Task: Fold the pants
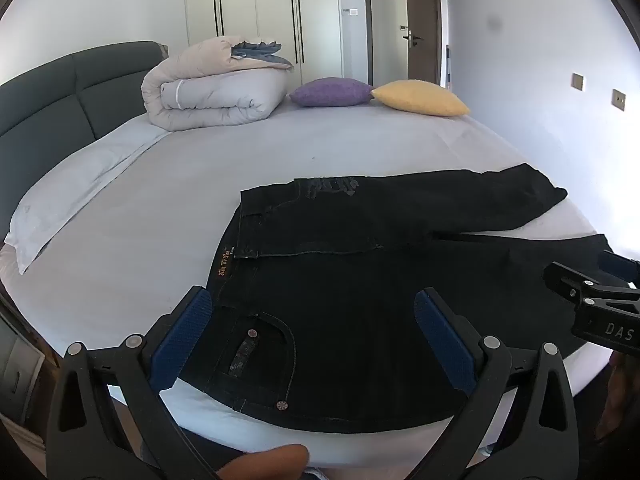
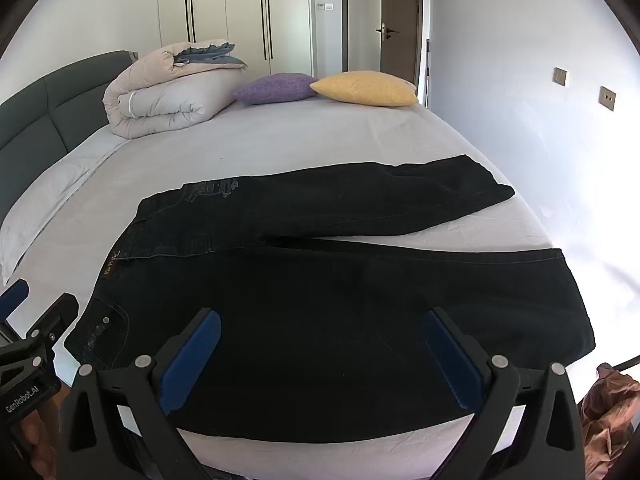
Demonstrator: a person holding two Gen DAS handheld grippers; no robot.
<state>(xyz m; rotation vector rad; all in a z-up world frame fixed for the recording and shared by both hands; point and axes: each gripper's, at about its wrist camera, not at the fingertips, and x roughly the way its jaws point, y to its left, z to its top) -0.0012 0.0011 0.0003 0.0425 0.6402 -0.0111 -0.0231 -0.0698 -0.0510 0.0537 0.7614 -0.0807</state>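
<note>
Dark denim pants [image 1: 352,264] lie flat on the bed, waistband to the left, both legs spread to the right; they also show in the right wrist view [image 2: 320,280]. My left gripper [image 1: 312,312] is open and empty, held above the waist and front pocket. My right gripper [image 2: 320,336] is open and empty, held above the near leg. Each gripper shows in the other's view: the right one at the right edge [image 1: 592,304], the left one at the left edge [image 2: 32,344].
The bed [image 1: 280,148] has a light sheet and a dark headboard [image 1: 60,104] at the left. A folded duvet [image 1: 216,88], a purple cushion [image 1: 332,92] and a yellow cushion [image 1: 420,98] lie at the far side. A white pillow [image 1: 80,188] lies left.
</note>
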